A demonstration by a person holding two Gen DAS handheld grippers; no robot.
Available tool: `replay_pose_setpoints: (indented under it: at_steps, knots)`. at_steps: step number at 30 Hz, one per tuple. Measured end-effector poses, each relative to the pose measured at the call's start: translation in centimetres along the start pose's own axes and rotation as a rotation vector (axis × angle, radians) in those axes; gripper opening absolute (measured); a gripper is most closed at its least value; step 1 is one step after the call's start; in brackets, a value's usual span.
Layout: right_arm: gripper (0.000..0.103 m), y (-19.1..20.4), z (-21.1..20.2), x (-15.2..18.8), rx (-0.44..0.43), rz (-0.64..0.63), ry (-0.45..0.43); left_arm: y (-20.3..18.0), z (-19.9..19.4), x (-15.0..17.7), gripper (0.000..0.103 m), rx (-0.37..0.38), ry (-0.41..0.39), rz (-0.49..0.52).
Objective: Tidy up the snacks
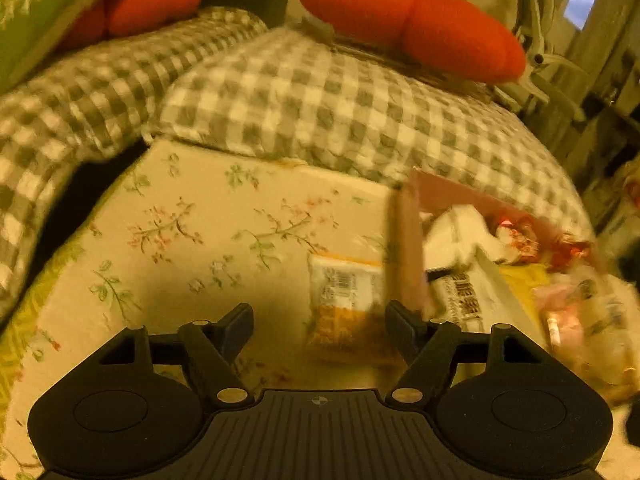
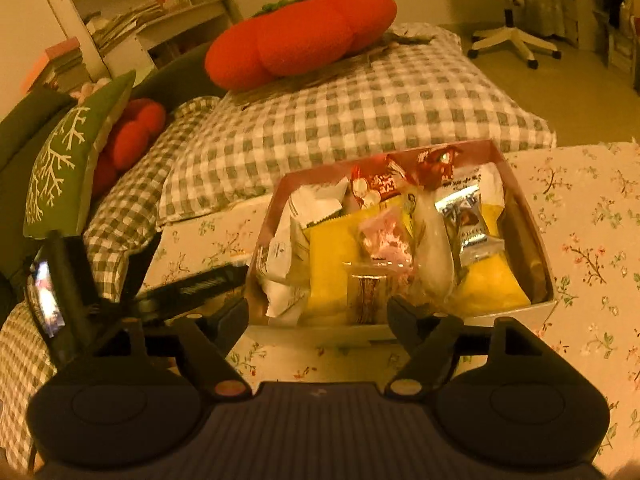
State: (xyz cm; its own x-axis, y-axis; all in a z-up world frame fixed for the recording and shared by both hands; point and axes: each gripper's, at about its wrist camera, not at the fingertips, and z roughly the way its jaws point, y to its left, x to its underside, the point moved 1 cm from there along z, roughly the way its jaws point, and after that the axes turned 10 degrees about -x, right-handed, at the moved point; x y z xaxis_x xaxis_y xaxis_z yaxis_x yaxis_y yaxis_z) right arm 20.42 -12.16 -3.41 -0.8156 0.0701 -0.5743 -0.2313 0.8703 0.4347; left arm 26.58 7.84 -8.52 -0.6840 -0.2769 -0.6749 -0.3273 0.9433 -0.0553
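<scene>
Floral cotton, cream with small green and pink sprigs, covers the worktop (image 2: 592,216) under both of our tools. Our right hand-held gripper (image 2: 318,314) has its jaws spread wide with nothing between them, just short of the near wall of the shallow pink cardboard box (image 2: 520,312). The box is packed edge to edge: white wrapped snacks (image 2: 280,264) at the left, flat yellow packets (image 2: 328,264) in the middle, a silver foil bar (image 2: 468,224) to the right, and red wrappers (image 2: 380,184) at the far end. A small clear-wrapped brown snack (image 2: 366,292) stands in the near part of the box, just ahead of the jaws. To the right of the box the floral cloth is open. To the left lies a black device (image 2: 192,284), and beyond the box the grey-and-white checked cushion (image 2: 360,112) butts against the worktop's far edge, with an orange plush pumpkin (image 2: 296,40) on top of it.

Our left hand-held gripper (image 1: 320,326) is also wide and holds nothing. Just ahead of it, lying flat on the cloth outside the box, is an orange-and-white snack packet (image 1: 344,296). The box's left wall (image 1: 406,248) rises close by the right finger (image 1: 402,326); the picture is too blurred for us to tell whether they touch. Ahead and to the left of this tool the cloth runs bare up to the checked cushion (image 1: 300,96).
</scene>
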Motion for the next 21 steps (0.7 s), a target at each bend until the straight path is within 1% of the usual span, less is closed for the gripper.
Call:
replay_pose_setpoints:
  at_steps: [2, 3, 5, 6, 7, 9, 11, 12, 13, 14, 15, 17, 19, 20, 21]
  knots:
    - [0.074, -0.7, 0.1, -0.2, 0.001, 0.025, -0.004, -0.4, 0.3, 0.1, 0.072, -0.034, -0.009, 0.035]
    - [0.074, -0.8, 0.1, -0.1, 0.000, 0.031, -0.005, -0.6, 0.6, 0.0, 0.075, -0.051, -0.009, 0.051]
    - [0.074, -0.8, 0.1, -0.1, 0.007, 0.023, -0.004, -0.5, 0.9, 0.0, 0.075, -0.068, -0.028, 0.051]
    - [0.074, -0.7, 0.2, 0.1, 0.011, 0.015, -0.004, -0.6, 0.9, -0.1, 0.073, -0.068, -0.028, 0.046]
    - [0.074, -0.6, 0.3, 0.1, 0.014, 0.008, -0.001, -0.7, 0.9, -0.2, 0.067, -0.055, -0.029, 0.049]
    - [0.074, -0.4, 0.4, 0.2, 0.009, 0.005, 0.007, -0.9, 0.9, -0.6, 0.061, -0.048, -0.031, 0.077]
    - [0.074, -0.3, 0.4, 0.2, 0.006, -0.004, 0.008, -0.8, 1.1, -1.0, 0.060, -0.120, -0.049, 0.124]
    - [0.074, -0.2, 0.3, 0.2, 0.010, -0.010, 0.003, -0.2, 1.3, -1.2, 0.059, -0.150, -0.050, 0.116]
    - [0.075, -0.2, 0.2, 0.2, 0.016, -0.015, -0.002, 0.7, 1.3, -1.4, 0.057, -0.165, -0.042, 0.084]
    - [0.075, -0.2, 0.2, 0.1, 0.021, -0.018, -0.006, 1.4, 1.4, -1.6, 0.055, -0.160, -0.027, 0.049]
    - [0.075, -0.2, 0.2, 0.0, 0.024, -0.018, -0.007, 2.3, 1.5, -1.8, 0.050, -0.135, -0.008, 0.012]
    - [0.075, -0.2, 0.3, 0.1, 0.022, -0.016, -0.004, 3.2, 1.5, -2.0, 0.049, -0.070, 0.016, -0.054]
    - [0.075, -0.1, 0.4, 0.2, 0.024, -0.022, 0.002, 3.2, 1.3, -2.1, 0.053, -0.030, 0.019, -0.081]
    - [0.075, 0.0, 0.4, 0.2, 0.023, -0.027, 0.004, 2.9, 1.3, -2.1, 0.054, -0.022, 0.014, -0.072]
    - [0.075, 0.0, 0.4, 0.2, 0.020, -0.031, 0.003, 2.4, 1.3, -2.0, 0.060, -0.020, 0.008, -0.046]
